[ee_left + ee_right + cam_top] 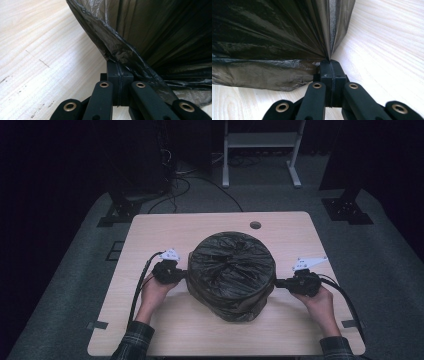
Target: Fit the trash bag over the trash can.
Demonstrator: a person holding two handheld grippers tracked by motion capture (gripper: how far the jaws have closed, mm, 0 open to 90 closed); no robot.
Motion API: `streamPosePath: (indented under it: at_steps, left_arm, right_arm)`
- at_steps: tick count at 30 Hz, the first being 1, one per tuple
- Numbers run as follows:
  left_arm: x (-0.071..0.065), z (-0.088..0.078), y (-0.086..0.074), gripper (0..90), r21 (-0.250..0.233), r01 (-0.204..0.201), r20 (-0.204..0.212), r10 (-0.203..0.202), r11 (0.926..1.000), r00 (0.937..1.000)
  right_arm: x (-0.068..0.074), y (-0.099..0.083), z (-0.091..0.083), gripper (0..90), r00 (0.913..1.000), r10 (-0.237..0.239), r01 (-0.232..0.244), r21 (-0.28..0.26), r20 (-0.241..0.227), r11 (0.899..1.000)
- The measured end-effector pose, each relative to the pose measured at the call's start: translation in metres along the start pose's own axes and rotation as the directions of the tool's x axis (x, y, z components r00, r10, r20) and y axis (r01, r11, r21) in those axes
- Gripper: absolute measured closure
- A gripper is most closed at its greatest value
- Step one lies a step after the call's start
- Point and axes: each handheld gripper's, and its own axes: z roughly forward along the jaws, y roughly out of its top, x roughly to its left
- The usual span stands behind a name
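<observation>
Black bag [231, 275] sits mid-table [165, 227], pulled over a round, drum-shaped form. Can't tell what's under the film; likely a bin, but that's a guess. Top of bag is wrinkled, creases run to the centre.

L gripper [181, 274] is at the bag's left side, low down. Left gripper view: jaws pressed together w/ a fold of film pinched between them, plastic fanning up and away from the tips [120, 65]. R gripper [278, 282] is at the bag's right side, same height approx. Right gripper view: jaws also pressed together on a pinch of film, pleats converging right at the tips [329, 61]. So both tongs are pinching the bag, one each side, opposite each other. Hands rest low near the tabletop.

Progress, judged from how things lie: bag looks already over the form, film reaching the table on the near side, some slack bunched at the near bottom edge. Grip on both sides is done. Left to do, prob.: pull or lift the film w/ both sides together, either to seat it or to strip it off. Which one, can't tell from here.
</observation>
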Motion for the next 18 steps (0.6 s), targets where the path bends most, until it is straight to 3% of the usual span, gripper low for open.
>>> streamPosePath:
  at_steps: [11, 14, 18]
  left_arm:
    - [0.0012, 0.0067, -0.0065, 89.8, 0.088, -0.003, 0.007, 0.002, 0.9961, 1.0]
    - [0.0027, 0.0068, -0.0078, 89.7, 0.084, -0.003, 0.017, 0.001, 0.9965, 0.9999]
    - [0.0047, 0.0006, -0.0077, 89.4, 0.031, 0.004, 0.052, -0.006, 0.9995, 0.9986]
  right_arm:
    - [-0.0038, -0.0084, 0.0044, 90.0, 0.9999, 0.007, -0.008, 0.06, 0.009, 0.998]
    - [-0.0044, -0.0096, 0.0049, 90.0, 0.9999, 0.008, -0.009, 0.07, 0.011, 0.998]
    - [-0.0037, -0.009, 0.0031, 89.7, 0.9999, -0.003, 0.002, 0.053, 0.013, 0.999]
